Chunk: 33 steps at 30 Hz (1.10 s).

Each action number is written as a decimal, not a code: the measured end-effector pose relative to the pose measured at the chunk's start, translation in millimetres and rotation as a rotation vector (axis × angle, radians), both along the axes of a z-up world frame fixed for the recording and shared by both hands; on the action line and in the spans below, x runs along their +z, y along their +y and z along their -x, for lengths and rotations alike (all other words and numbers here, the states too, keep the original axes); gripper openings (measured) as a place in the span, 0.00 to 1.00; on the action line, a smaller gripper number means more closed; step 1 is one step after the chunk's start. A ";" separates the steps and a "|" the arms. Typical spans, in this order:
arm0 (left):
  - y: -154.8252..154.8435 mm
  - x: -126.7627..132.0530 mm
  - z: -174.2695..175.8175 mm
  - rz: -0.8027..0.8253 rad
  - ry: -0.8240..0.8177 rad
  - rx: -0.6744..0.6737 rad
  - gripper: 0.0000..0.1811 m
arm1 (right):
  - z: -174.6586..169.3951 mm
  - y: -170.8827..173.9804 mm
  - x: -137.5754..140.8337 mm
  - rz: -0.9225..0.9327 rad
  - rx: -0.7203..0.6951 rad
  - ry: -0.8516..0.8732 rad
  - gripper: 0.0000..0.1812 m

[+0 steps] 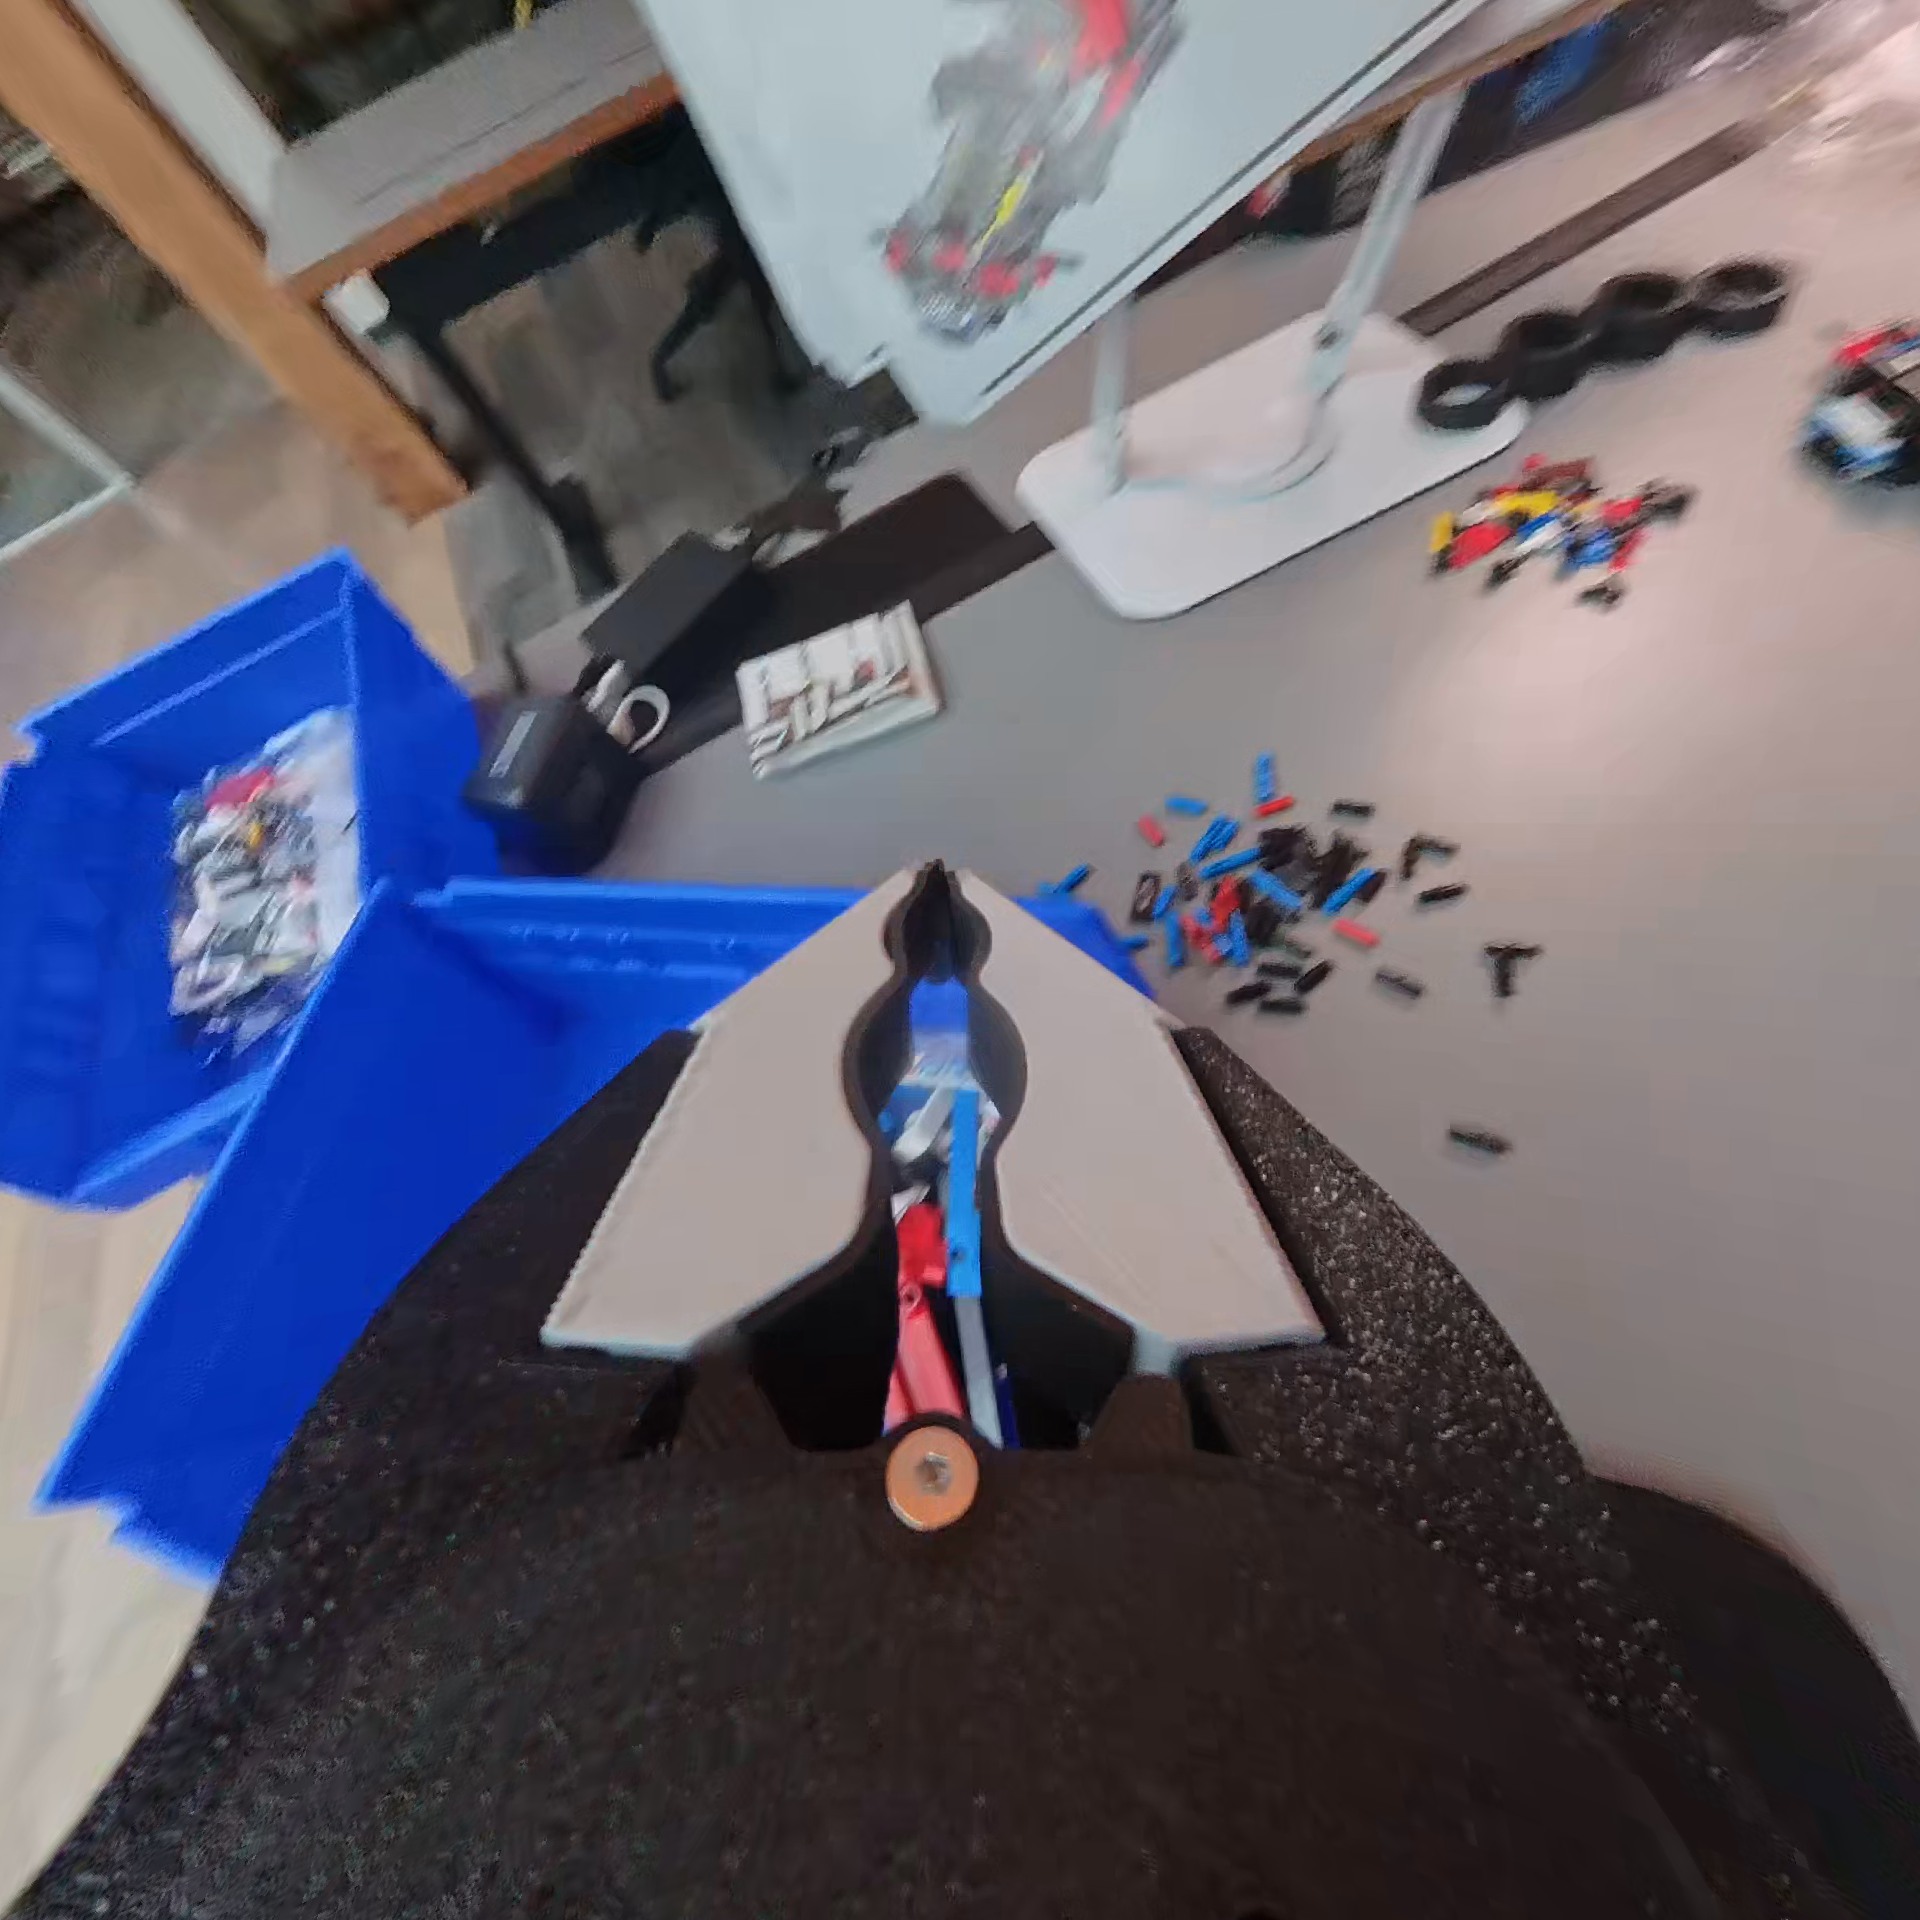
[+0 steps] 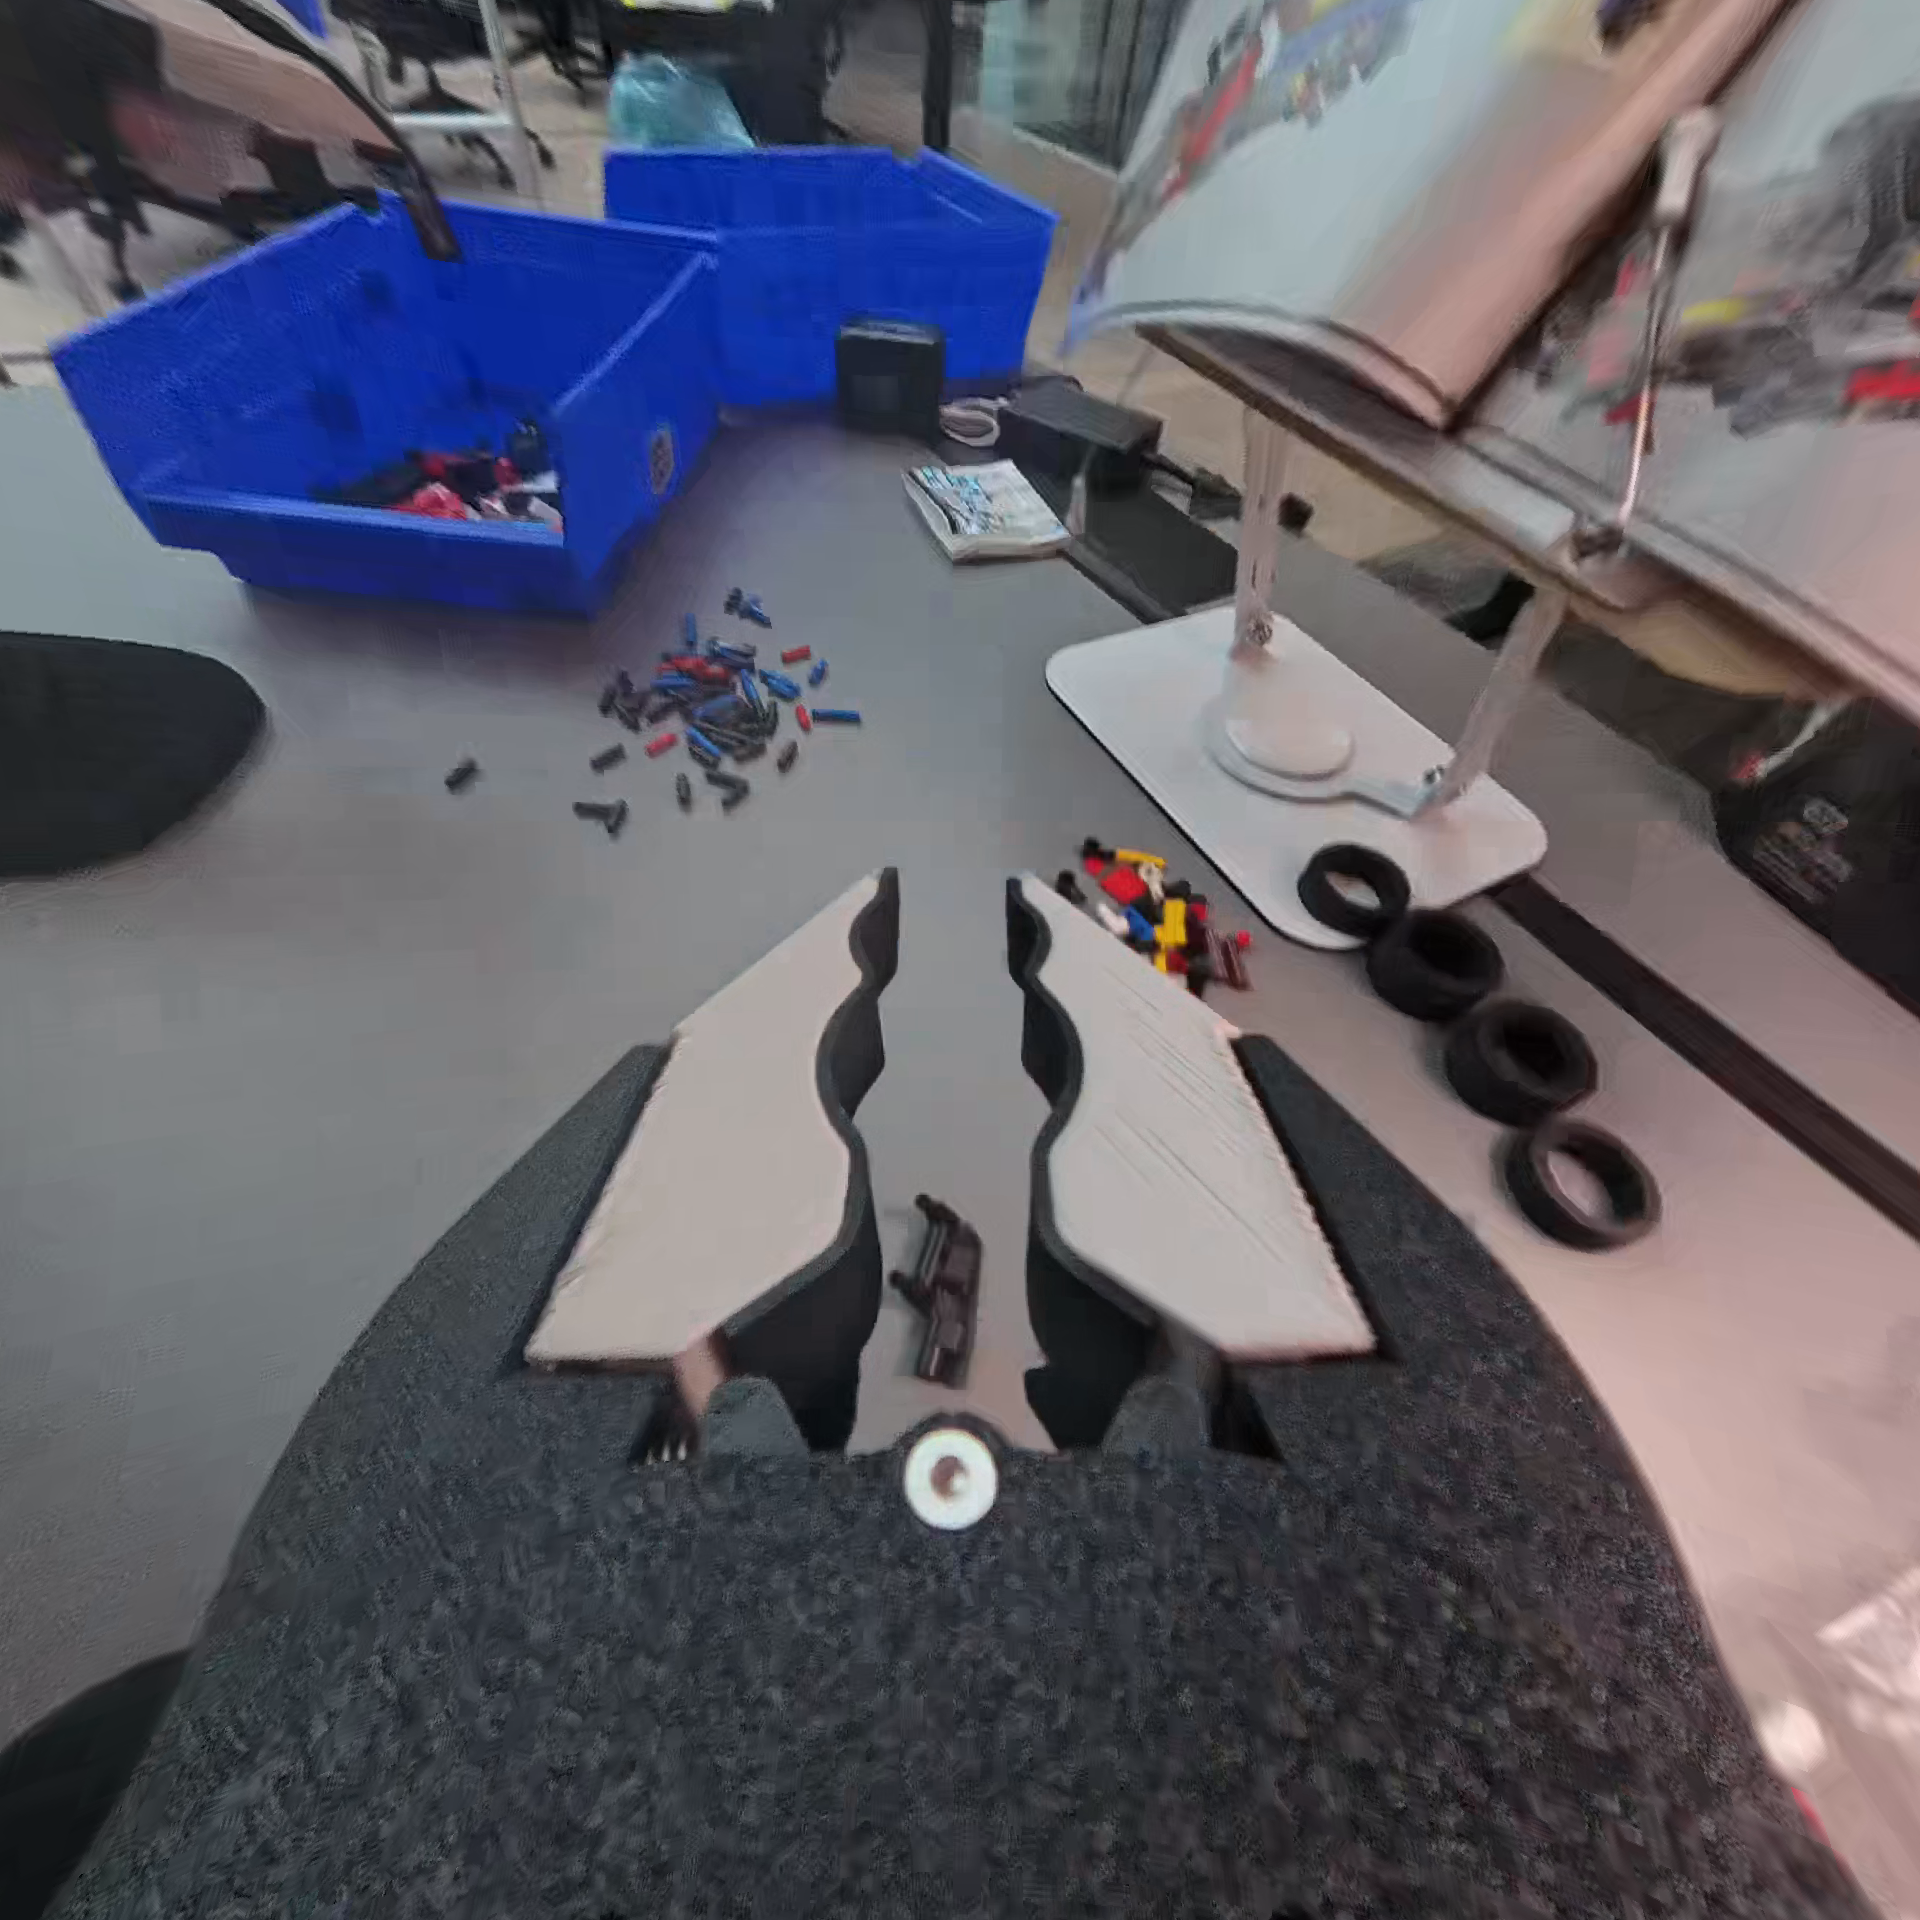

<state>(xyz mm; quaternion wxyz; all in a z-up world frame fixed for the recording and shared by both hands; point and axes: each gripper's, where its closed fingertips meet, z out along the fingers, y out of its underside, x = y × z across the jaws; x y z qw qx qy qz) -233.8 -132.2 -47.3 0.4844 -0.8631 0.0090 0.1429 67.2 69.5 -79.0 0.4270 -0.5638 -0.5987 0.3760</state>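
- the left tool (image 1: 935,883) has its fingers pressed together at the tips; i cannot tell whether anything is pinched there. it hangs over the near blue bin (image 1: 436,1122), and through the gap between the fingers show red, blue and grey building parts (image 1: 951,1226), which seem to lie in the bin below and not in the grip.
- the right tool (image 2: 951,894) is spread wide and holds nothing. it hovers above the grey surface (image 2: 364,1039), and a small dark brick assembly (image 2: 943,1288) lies on the surface between the two fingers, touching neither as far as the view shows.
- by judgement that dark piece is light, stiff plastic with pegs sticking out one side; it is smooth enough to skid or twist, so a pinch across its long flat sides looks safer than on the pegs.
- just beyond the right tool's right finger sits a small heap of mixed coloured bricks (image 2: 1158,920), and beside it a row of four black tyres (image 2: 1475,1039) along the white stand base (image 2: 1299,769).
- farther out lies a scatter of blue, black and red pins (image 2: 717,707), small, light and likely to roll.
- the stand carries an open instruction book (image 2: 1351,208); a smaller booklet (image 2: 987,509) lies flat near it.
- a second blue bin (image 1: 197,831) holds clear bags of parts (image 1: 260,862).
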 end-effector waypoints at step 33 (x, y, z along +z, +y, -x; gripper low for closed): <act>53.4 -12.5 -252.6 -0.240 -1.048 -1.068 0.05 | 47.2 -149.5 22.4 0.814 0.587 0.382 0.04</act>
